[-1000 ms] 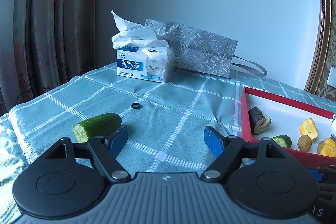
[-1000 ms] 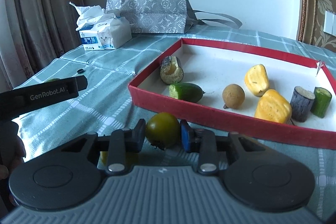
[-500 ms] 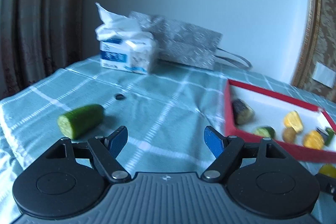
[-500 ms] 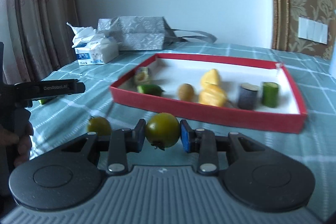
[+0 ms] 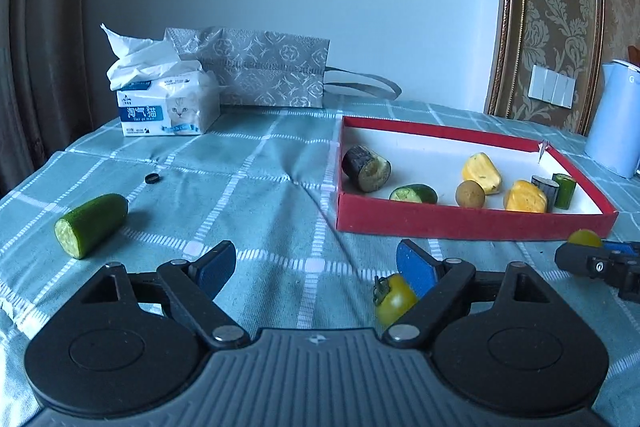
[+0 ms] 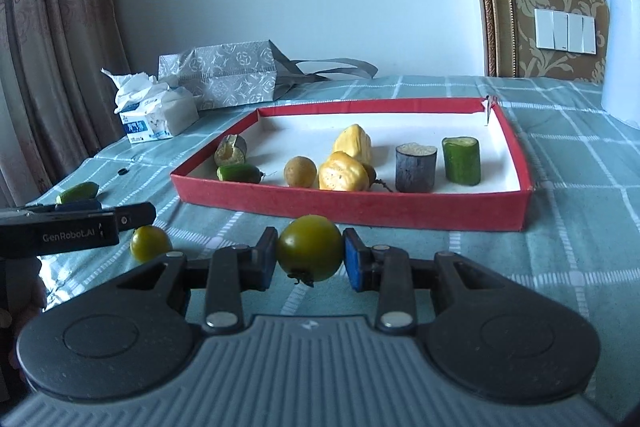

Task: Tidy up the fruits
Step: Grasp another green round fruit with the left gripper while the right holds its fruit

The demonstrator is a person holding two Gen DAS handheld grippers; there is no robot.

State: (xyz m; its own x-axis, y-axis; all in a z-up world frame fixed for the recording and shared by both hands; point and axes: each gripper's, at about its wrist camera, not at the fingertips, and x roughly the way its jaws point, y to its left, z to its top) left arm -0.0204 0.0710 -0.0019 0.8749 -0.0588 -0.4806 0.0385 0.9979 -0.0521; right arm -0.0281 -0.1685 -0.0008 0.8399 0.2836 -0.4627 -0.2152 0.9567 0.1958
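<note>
Left gripper (image 5: 316,263): jaws just widened, nothing clamped; small yellow-green tomato (image 5: 394,299) on tablecloth (image 5: 260,195) just beside inner face of its right-hand pad, where a second ago cucumber half (image 5: 92,225) lay near the left-hand pad. Right gripper (image 6: 310,259): clenched on second green tomato (image 6: 310,253), now nearer red tray (image 6: 360,205), in front of its near wall. Likely next: deposit in tray; loose tomato and cucumber half pending.

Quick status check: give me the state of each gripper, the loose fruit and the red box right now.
left gripper: open, jaws just widened, nothing between them
right gripper: shut on green tomato
yellow tomato: loose on the cloth by the left gripper
cucumber half: lying on the cloth, outside the box
red box: open, holding cut pieces
</note>
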